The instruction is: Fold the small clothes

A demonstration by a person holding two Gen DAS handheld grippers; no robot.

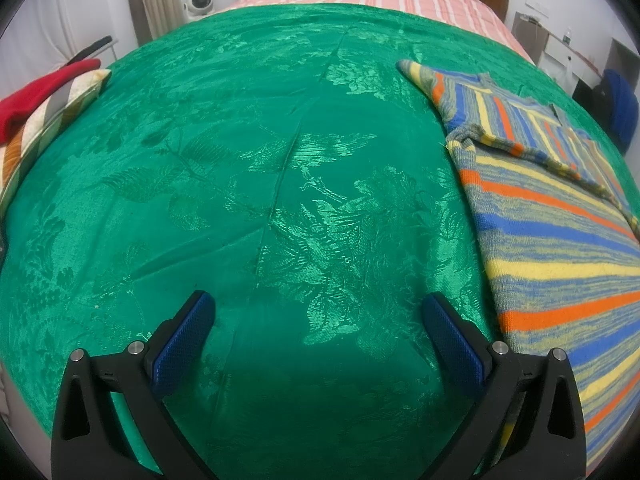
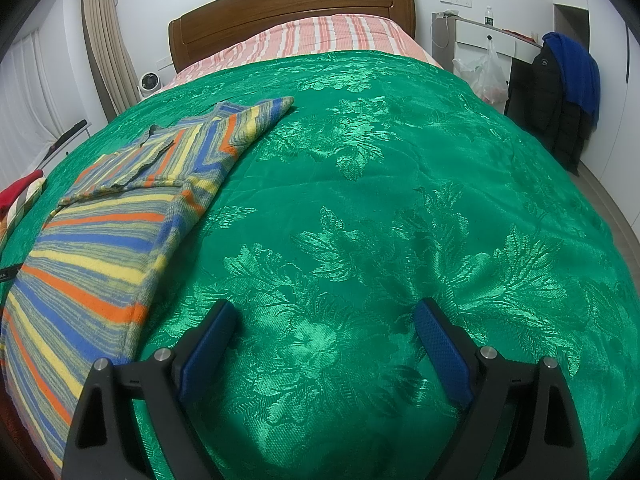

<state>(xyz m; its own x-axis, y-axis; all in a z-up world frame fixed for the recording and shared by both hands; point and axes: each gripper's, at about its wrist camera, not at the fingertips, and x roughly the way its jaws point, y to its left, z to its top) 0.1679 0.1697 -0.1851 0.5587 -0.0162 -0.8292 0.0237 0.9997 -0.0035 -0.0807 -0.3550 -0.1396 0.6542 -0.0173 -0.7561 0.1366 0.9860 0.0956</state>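
Note:
A striped knit sweater (image 1: pixel 560 232) in blue, yellow, orange and grey lies flat on the green bedspread (image 1: pixel 260 200), with its sleeves folded across the body. It fills the right side of the left wrist view and the left side of the right wrist view (image 2: pixel 100 240). My left gripper (image 1: pixel 318 308) is open and empty above the bedspread, just left of the sweater's hem edge. My right gripper (image 2: pixel 326 316) is open and empty above the bedspread (image 2: pixel 400 200), just right of the sweater.
A red garment on a striped cushion (image 1: pixel 36 100) lies at the bed's left edge. A wooden headboard (image 2: pixel 288 12) and pink striped sheet (image 2: pixel 320 36) are at the far end. A dark jacket with blue cloth (image 2: pixel 560 92) hangs to the right of the bed.

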